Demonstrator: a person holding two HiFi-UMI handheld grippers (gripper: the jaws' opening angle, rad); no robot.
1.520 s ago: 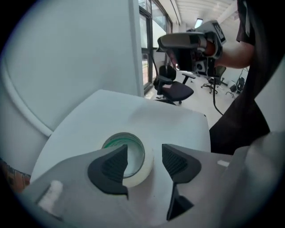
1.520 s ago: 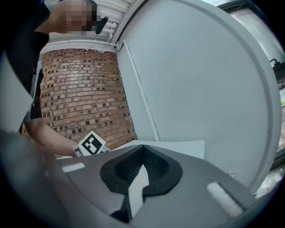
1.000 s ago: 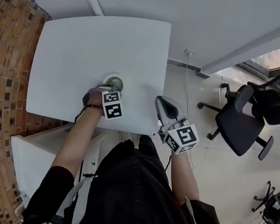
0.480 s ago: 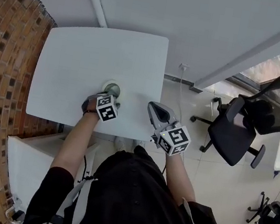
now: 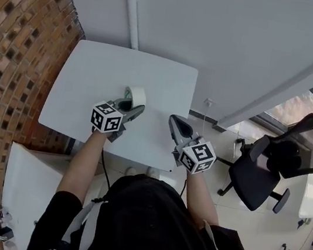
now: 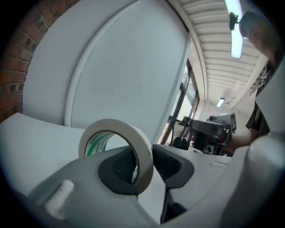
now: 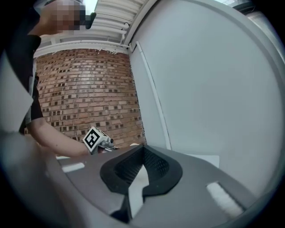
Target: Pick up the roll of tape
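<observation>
Cream paper tape, wound as a shallow ring, is now held in the air. A second ago the roll of tape (image 5: pixel 137 95) lay flat on the white table (image 5: pixel 86 86) beneath the left gripper (image 5: pixel 133 109); it now stands on edge above the tabletop, clear of the surface, and the gripper has risen and rolled with it. The jaws have just been closing a little further, with the ring's wall between them: one pad sits inside the core, the other bears on the outer face. The pinch looks secure in the left gripper view.

Judgement: the pick-up is effectively achieved, and only a steady hold remains.

The right gripper (image 5: pixel 174 121) hovers near the table's near edge, well apart from the roll, its jaws pressed together at the tips on nothing.

Materials: the tape face is matt and smooth, and the inner core carries green print. The jaws are grey moulded plastic with black ribbed pads. The tabletop is plain, smooth and hard.
</observation>
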